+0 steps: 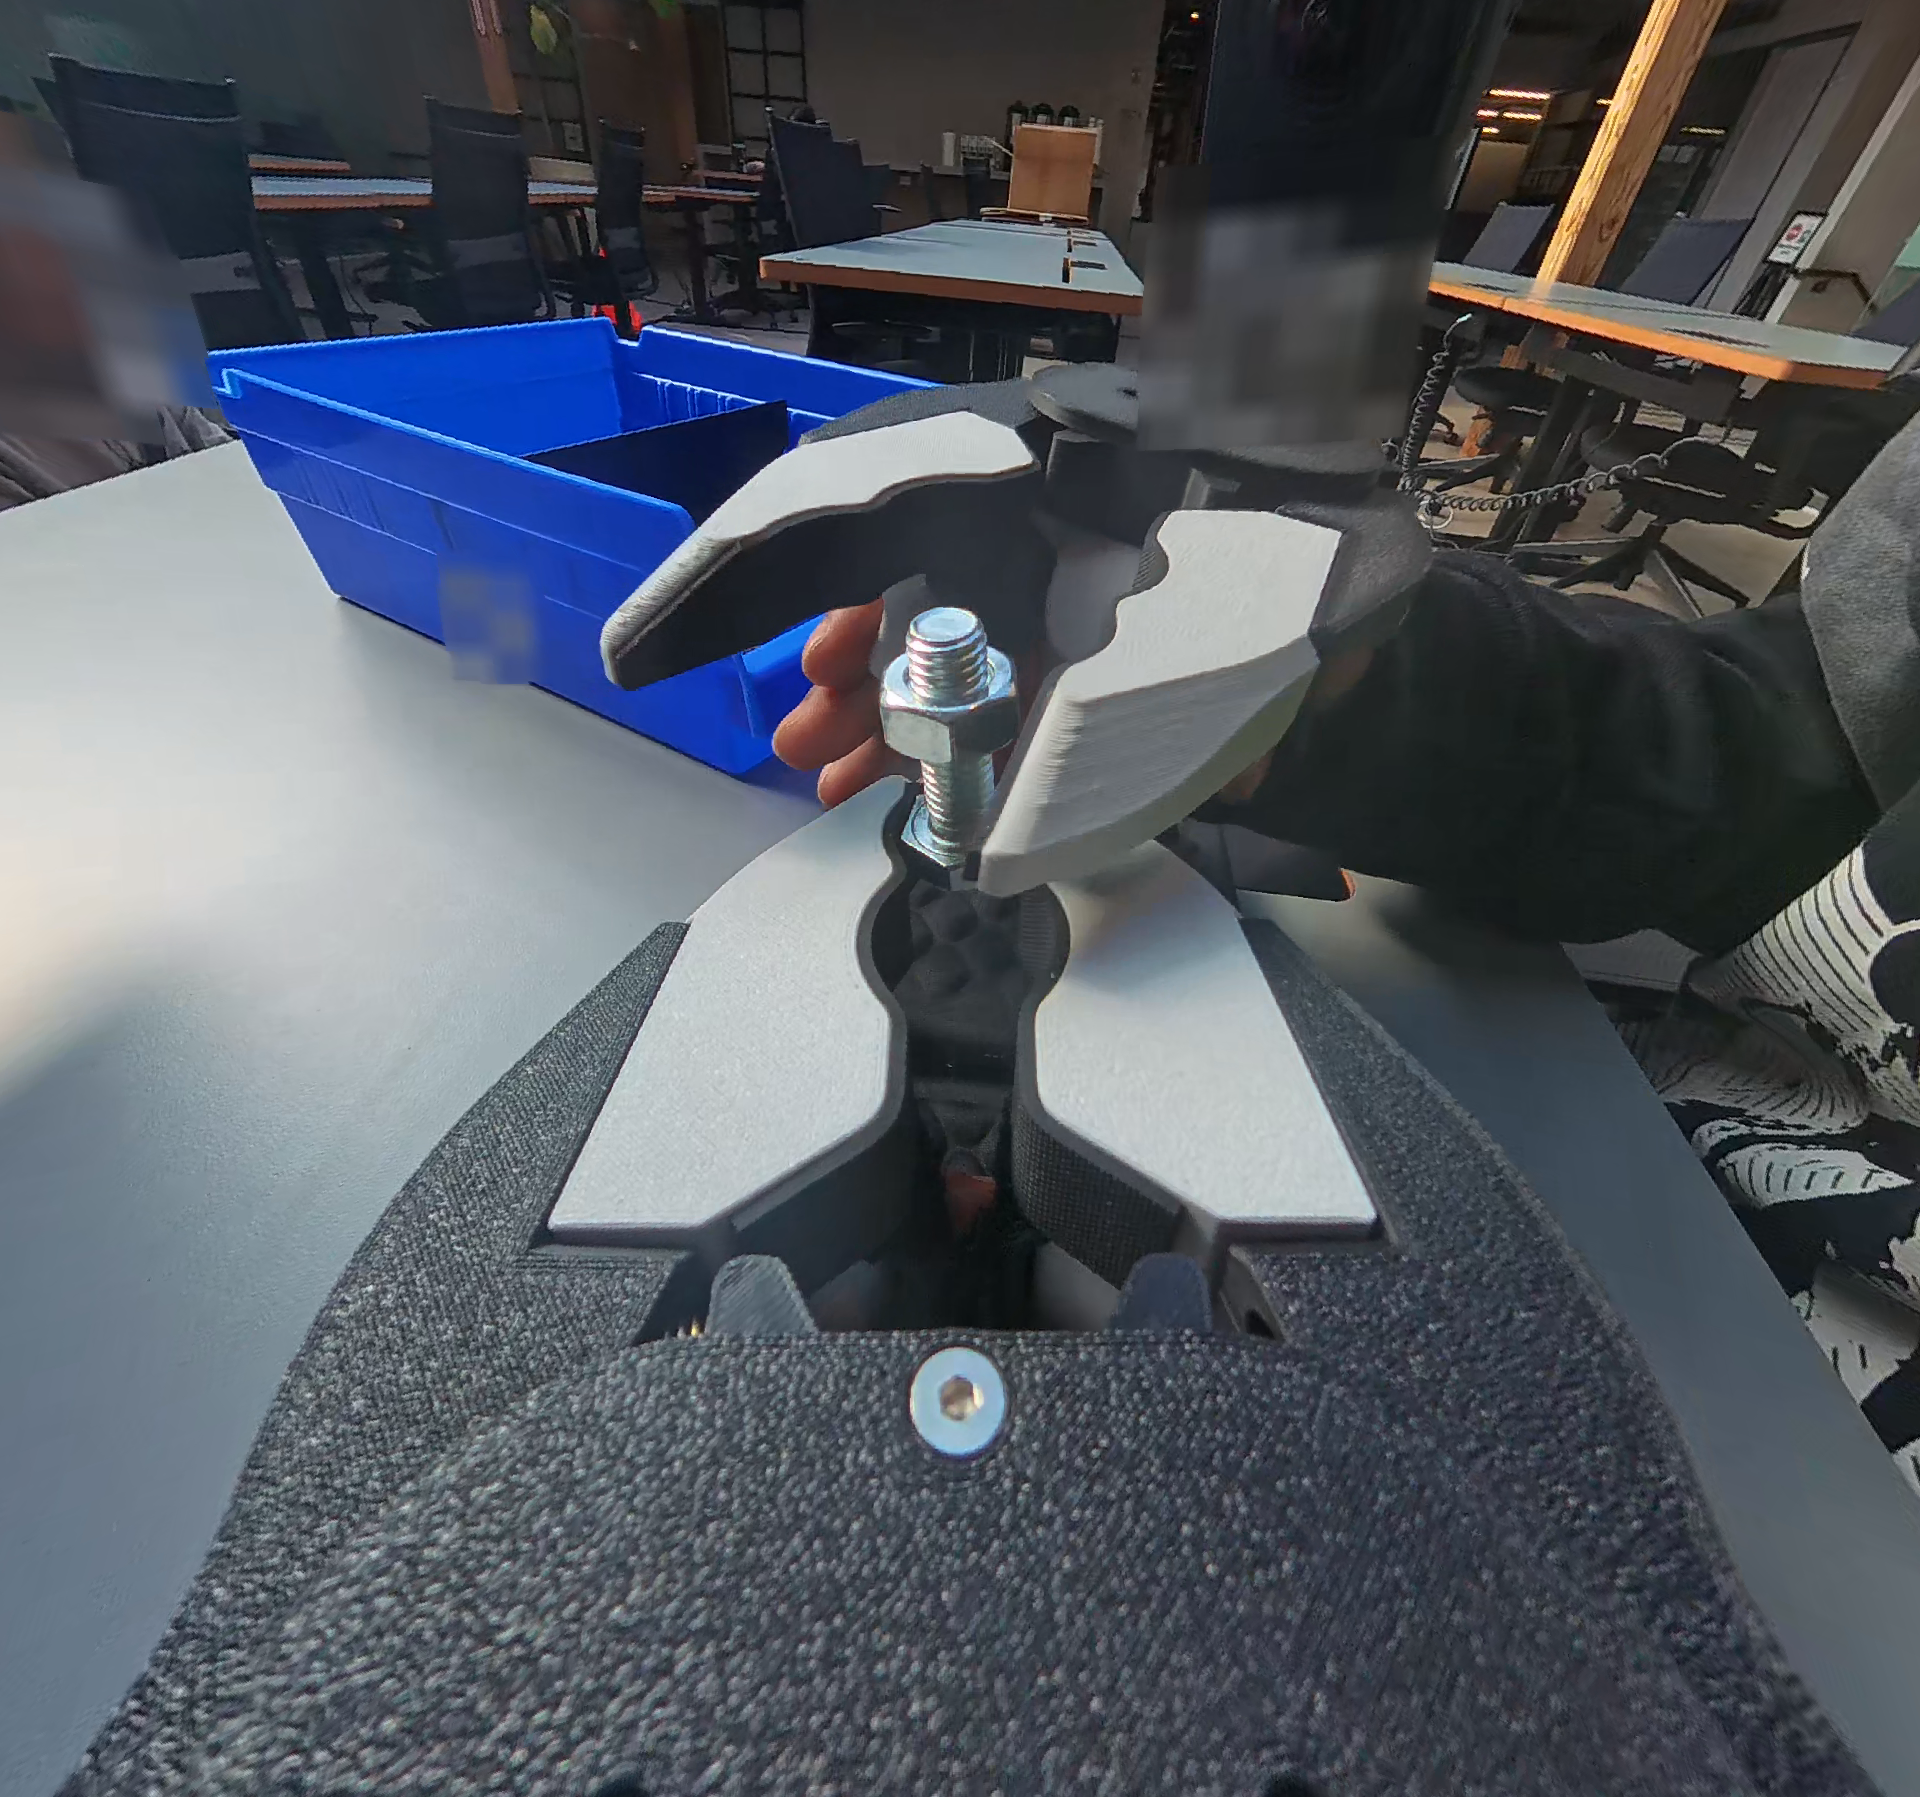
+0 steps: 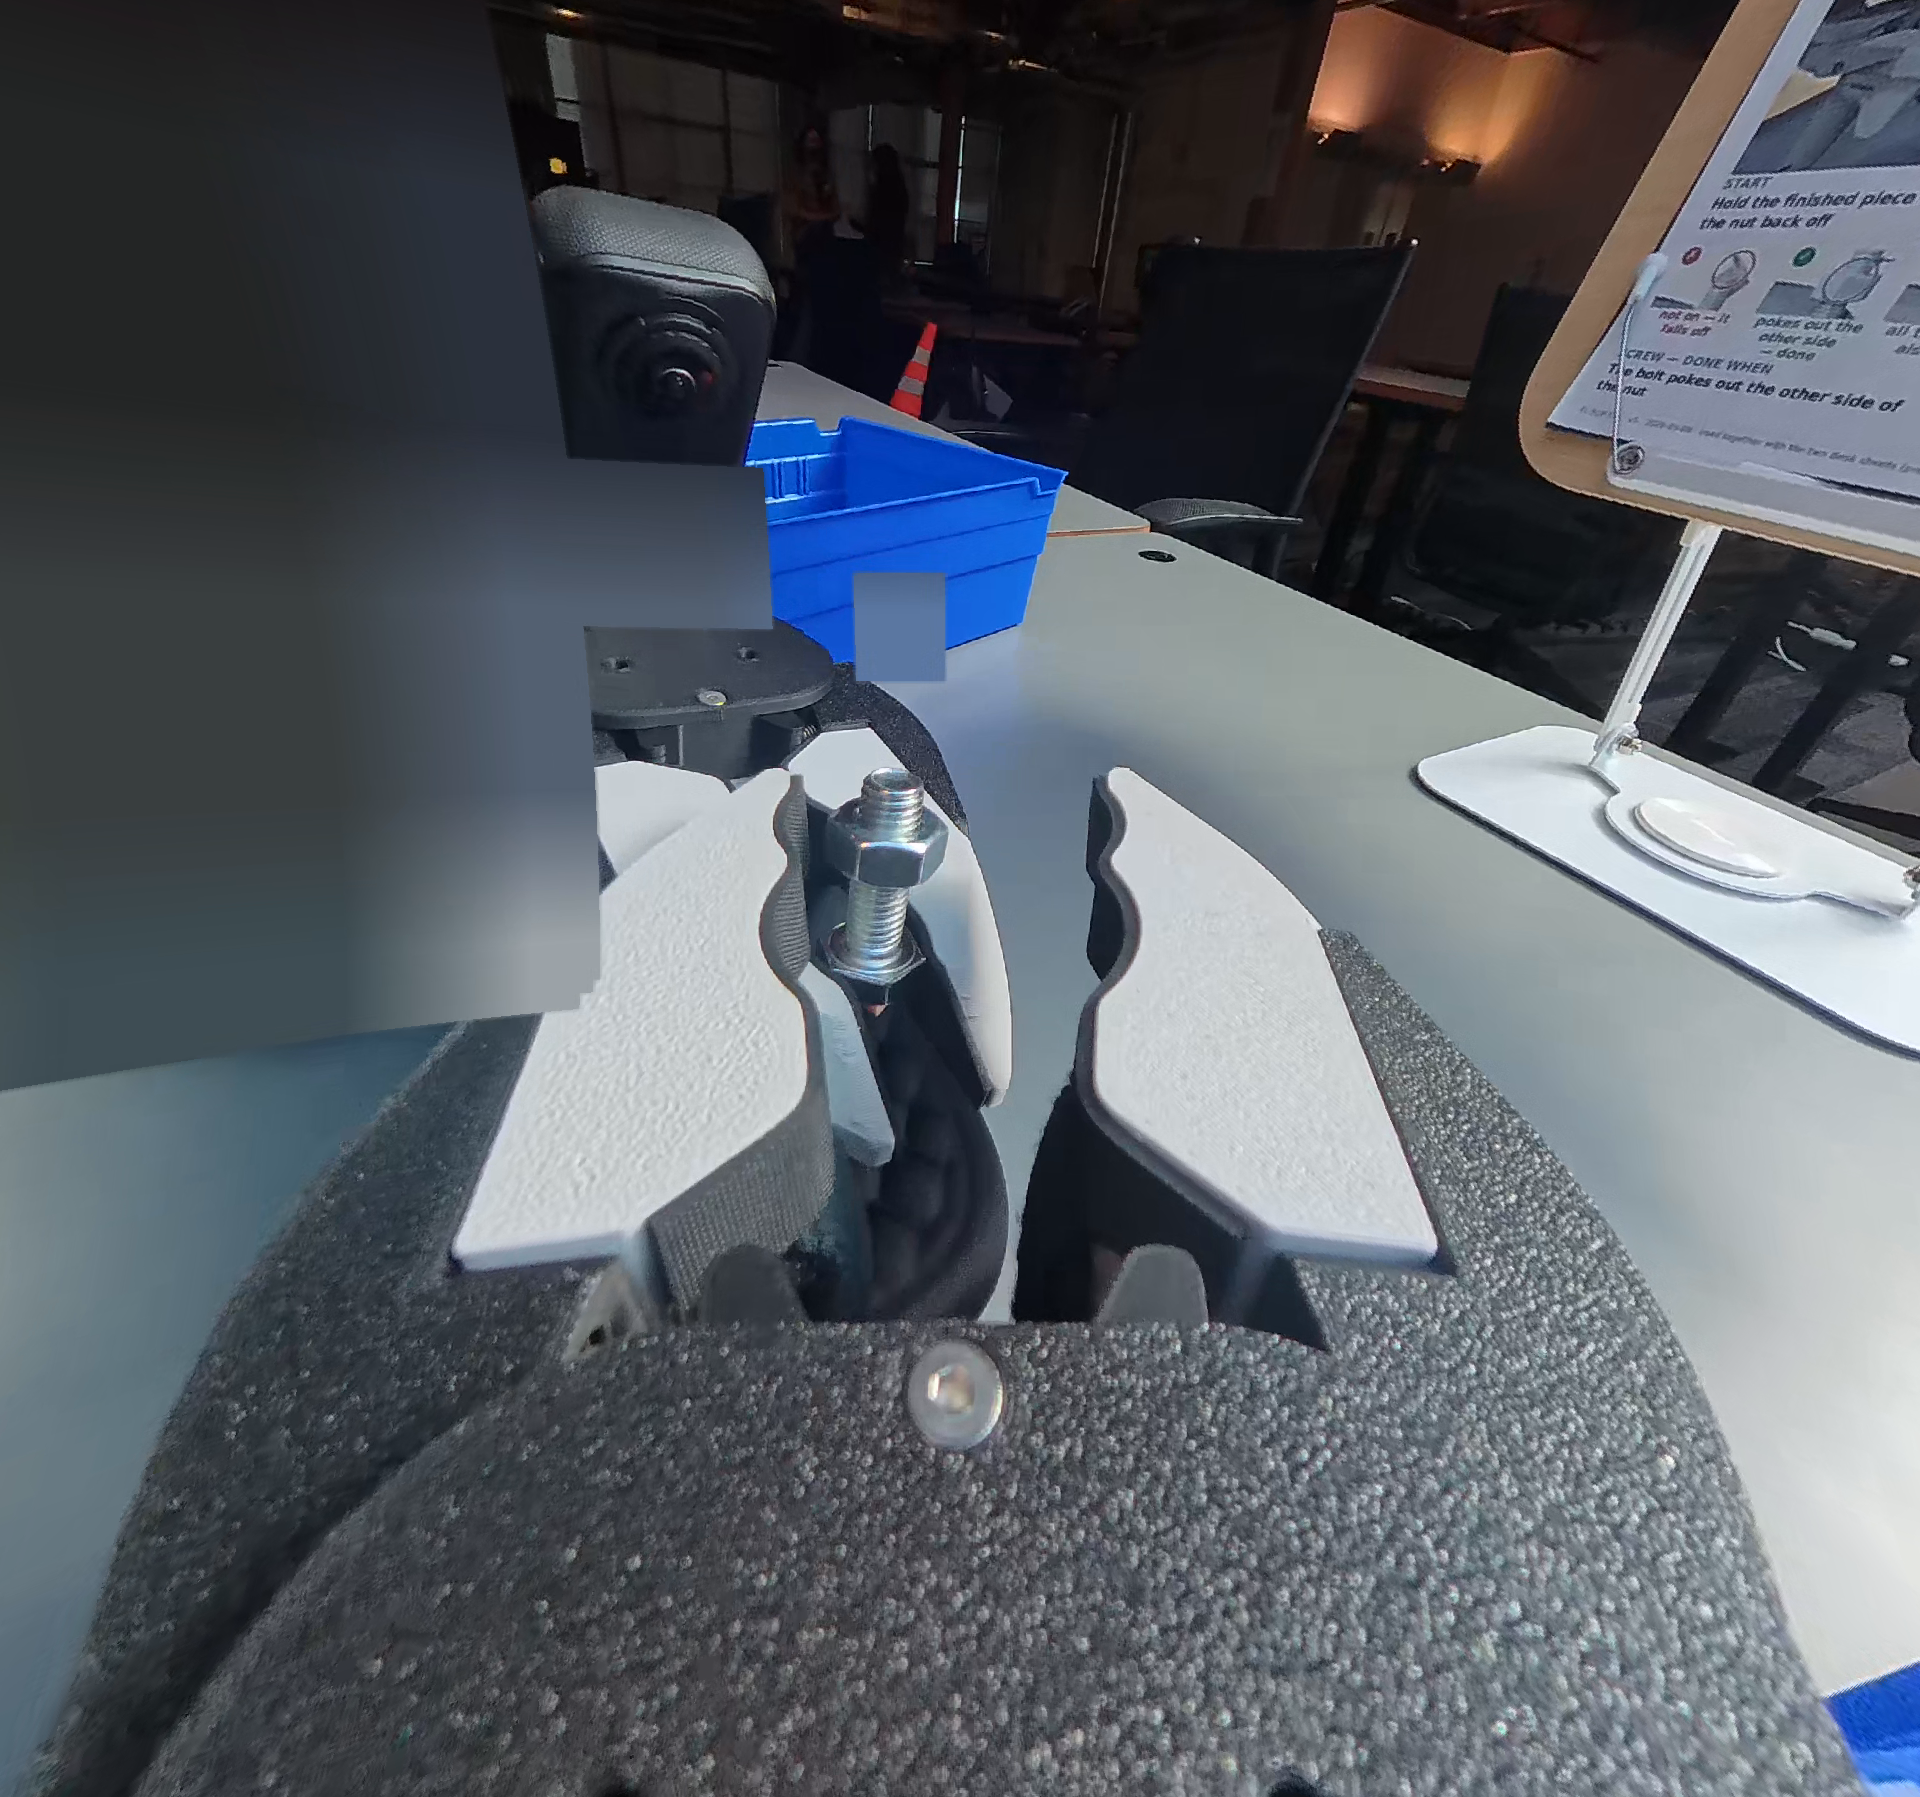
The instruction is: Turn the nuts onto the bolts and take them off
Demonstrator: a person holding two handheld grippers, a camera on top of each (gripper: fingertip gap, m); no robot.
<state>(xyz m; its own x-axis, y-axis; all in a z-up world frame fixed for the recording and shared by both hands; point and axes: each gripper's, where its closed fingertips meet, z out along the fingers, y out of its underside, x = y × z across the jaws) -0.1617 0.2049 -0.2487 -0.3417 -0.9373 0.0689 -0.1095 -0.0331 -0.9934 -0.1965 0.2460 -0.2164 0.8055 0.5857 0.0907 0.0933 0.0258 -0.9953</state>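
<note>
The left gripper (image 1: pixel 951 859) is clamped on the head of the bolt (image 1: pixel 954 802), which stands upright at its fingertips. The nut (image 1: pixel 948 717) sits threaded on the shank, a few threads showing above it, so it looks screwed on. The right gripper (image 2: pixel 940 874) has its fingers spread apart, the nut nearer its left finger, touching neither as far as can be seen. A blue bin (image 1: pixel 499 490) stands beyond. Either further turning or unscrewing appears left.
</note>
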